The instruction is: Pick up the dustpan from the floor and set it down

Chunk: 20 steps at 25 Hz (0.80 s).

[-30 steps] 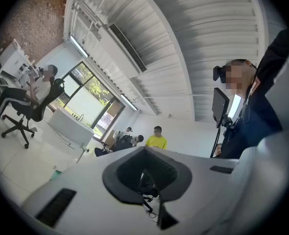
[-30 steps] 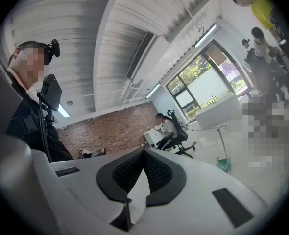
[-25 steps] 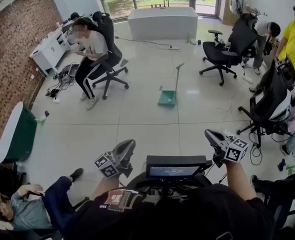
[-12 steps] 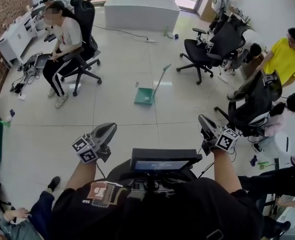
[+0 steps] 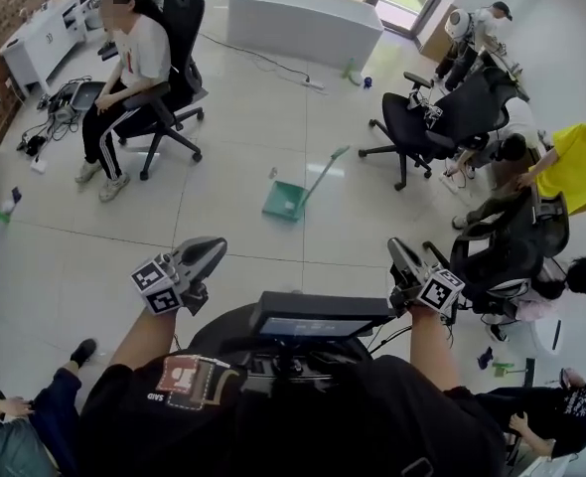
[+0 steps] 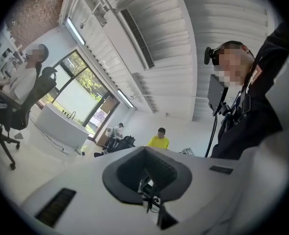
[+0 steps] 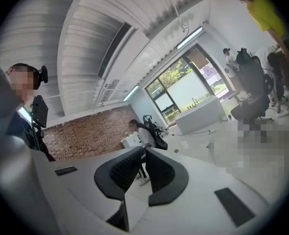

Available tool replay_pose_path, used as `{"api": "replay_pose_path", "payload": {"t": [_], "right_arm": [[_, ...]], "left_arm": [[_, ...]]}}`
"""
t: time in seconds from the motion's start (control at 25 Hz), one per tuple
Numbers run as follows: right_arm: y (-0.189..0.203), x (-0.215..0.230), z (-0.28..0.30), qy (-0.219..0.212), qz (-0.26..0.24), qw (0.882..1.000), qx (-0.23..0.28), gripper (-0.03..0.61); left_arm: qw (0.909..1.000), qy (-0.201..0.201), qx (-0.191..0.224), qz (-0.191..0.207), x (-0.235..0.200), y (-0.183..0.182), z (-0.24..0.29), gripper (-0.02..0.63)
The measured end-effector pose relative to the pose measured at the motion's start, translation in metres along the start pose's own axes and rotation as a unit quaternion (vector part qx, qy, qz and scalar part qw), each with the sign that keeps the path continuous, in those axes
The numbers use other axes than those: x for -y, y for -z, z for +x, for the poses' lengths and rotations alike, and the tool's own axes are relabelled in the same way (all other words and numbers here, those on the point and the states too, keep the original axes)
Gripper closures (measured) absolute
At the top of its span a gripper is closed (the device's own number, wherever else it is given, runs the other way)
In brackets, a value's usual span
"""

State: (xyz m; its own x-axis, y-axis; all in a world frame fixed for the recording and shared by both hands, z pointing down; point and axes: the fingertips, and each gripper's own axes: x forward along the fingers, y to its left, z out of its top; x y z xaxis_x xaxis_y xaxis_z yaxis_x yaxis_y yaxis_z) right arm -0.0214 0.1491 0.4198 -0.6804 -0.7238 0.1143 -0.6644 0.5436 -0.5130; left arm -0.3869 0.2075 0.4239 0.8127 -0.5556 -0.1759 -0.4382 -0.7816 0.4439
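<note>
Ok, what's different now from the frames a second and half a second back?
The person has walked forward toward the green dustpan, carrying both grippers along, so the chairs and people around have shifted in the head view. The right gripper has just been opening a little, with nothing between its jaws. Unchanged: the dustpan lies on the floor, untouched, and the left gripper is shut and empty.

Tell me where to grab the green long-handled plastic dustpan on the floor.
Probably the thin handle of the green long-handled dustpan, from the near side: it rises clear of the white tiled floor, while the tray lies flat.
</note>
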Motion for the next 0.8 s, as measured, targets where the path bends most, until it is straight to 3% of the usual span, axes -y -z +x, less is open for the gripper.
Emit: {"api": "replay_pose_path", "payload": {"t": [0.24, 0.4, 0.6, 0.8], "right_arm": [[-0.064, 0.131, 0.038, -0.069, -0.008, 0.997, -0.037, 0.488], [-0.116, 0.218, 0.059, -0.115, -0.020, 0.990, -0.075, 0.445], [-0.152, 0.329, 0.089, -0.126, 0.006, 0.988, -0.091, 0.420], [-0.161, 0.414, 0.124, -0.116, 0.016, 0.985, -0.128, 0.393]], "left_arm": [[0.9974, -0.065, 0.017, 0.027, -0.024, -0.004, 0.139, 0.589], [0.9954, -0.086, 0.013, 0.039, -0.034, 0.002, 0.250, 0.589], [0.9951, -0.089, -0.026, 0.034, -0.076, 0.019, 0.373, 0.589], [0.9968, -0.071, -0.031, 0.021, -0.137, 0.031, 0.459, 0.589]]}}
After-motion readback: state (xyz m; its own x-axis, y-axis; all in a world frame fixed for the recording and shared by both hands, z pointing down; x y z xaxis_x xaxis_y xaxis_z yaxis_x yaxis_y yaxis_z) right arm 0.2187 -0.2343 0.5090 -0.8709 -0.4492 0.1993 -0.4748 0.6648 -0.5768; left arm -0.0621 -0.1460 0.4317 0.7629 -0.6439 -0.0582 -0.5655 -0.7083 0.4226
